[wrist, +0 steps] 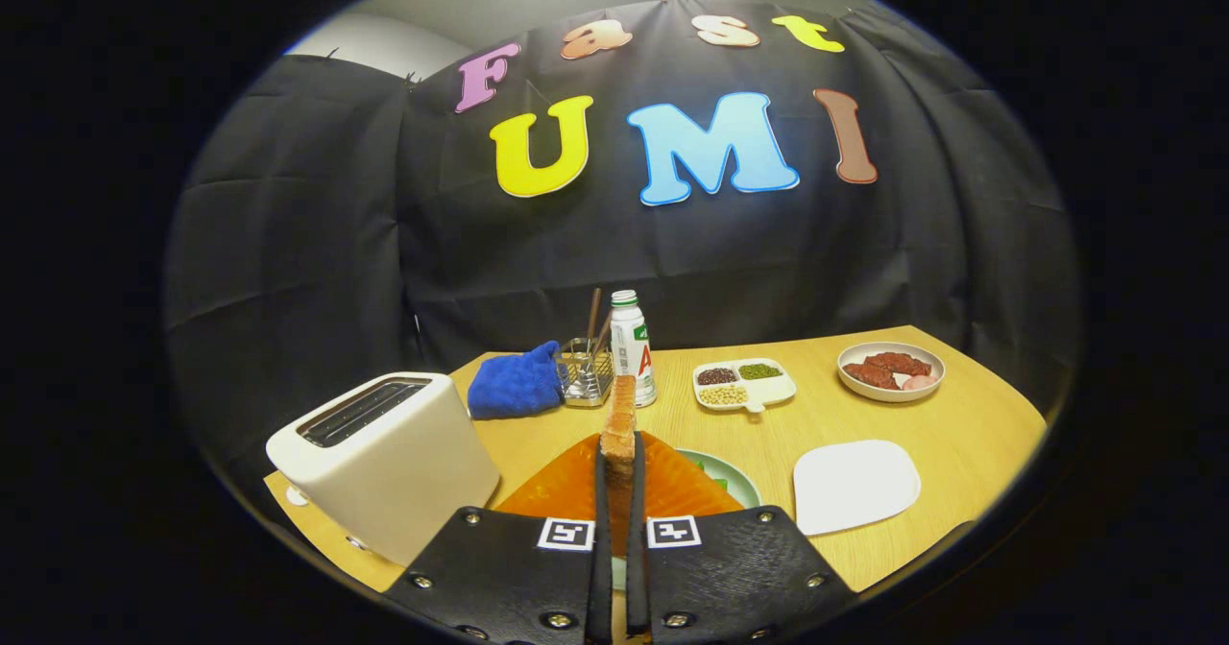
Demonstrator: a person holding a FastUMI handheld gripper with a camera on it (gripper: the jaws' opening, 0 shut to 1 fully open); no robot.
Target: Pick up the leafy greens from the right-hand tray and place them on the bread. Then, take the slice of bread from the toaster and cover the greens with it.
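Between our gripper's [618, 491] two fingers we hold the slice of bread [619, 434] standing on its edge, squeezed tight. Just left sits the toaster [384, 458]. Under the bread is an orange tray [566, 487], and a white tray [855, 487] lies right.

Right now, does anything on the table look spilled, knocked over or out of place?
Nothing stands out. The bottle and toaster stand upright, and the divided dish holds its contents. The gripper is shut on the bread slice, held edge-on.
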